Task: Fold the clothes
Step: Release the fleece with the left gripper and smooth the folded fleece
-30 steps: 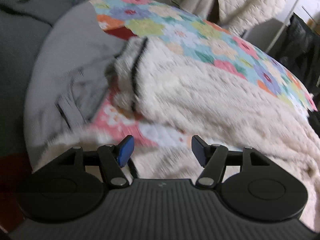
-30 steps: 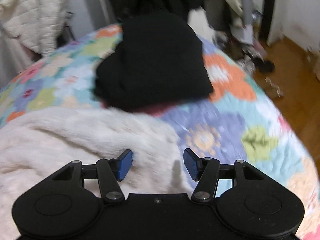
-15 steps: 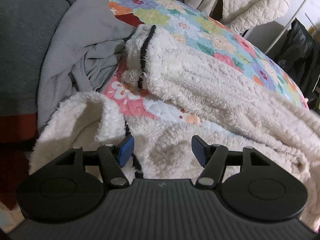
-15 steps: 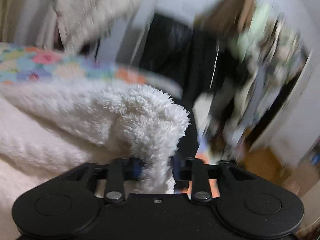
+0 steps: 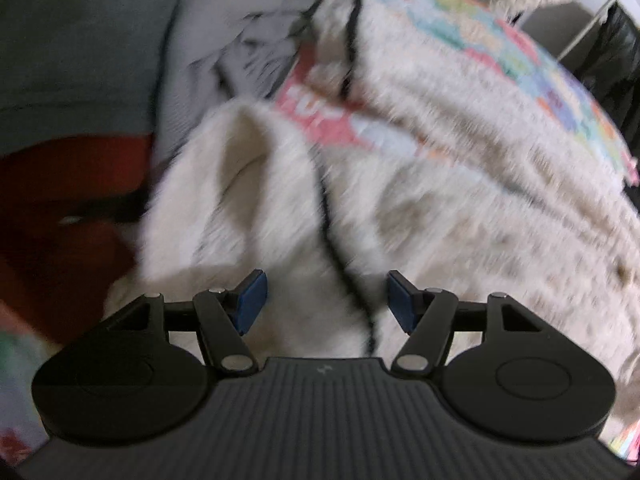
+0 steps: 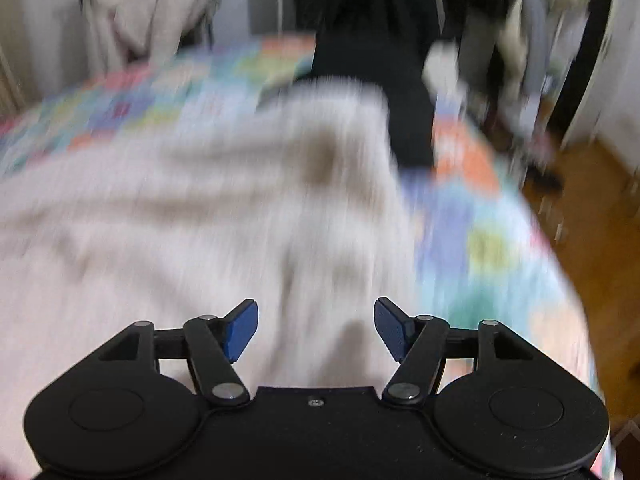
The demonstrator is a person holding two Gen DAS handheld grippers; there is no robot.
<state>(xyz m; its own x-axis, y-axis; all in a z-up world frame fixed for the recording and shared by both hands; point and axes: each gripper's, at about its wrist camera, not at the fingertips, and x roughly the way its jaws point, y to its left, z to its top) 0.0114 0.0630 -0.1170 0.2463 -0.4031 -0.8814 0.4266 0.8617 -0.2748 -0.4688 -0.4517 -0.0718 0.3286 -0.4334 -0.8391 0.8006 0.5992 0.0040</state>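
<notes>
A cream fleece garment with a dark zipper line (image 5: 460, 168) lies spread over the flowered quilt (image 5: 532, 64). In the left wrist view my left gripper (image 5: 326, 302) is open just above a bunched fold of it, the zipper running between the blue pads, which hold nothing. In the right wrist view the same cream fleece (image 6: 192, 216) fills the left and middle, blurred by motion. My right gripper (image 6: 316, 330) is open over its near edge, with nothing gripped.
A grey garment (image 5: 240, 52) is crumpled at the bed's far left. A black folded garment (image 6: 404, 120) lies beyond the fleece on the quilt (image 6: 492, 248). Hanging clothes (image 6: 140, 12) stand behind the bed. Wooden floor (image 6: 600, 208) is at the right.
My right gripper, shut on a raised fold of the fleece half a second ago, has let go and now stands open over the lowered fleece. The left gripper has moved closer to the bunched fold.
</notes>
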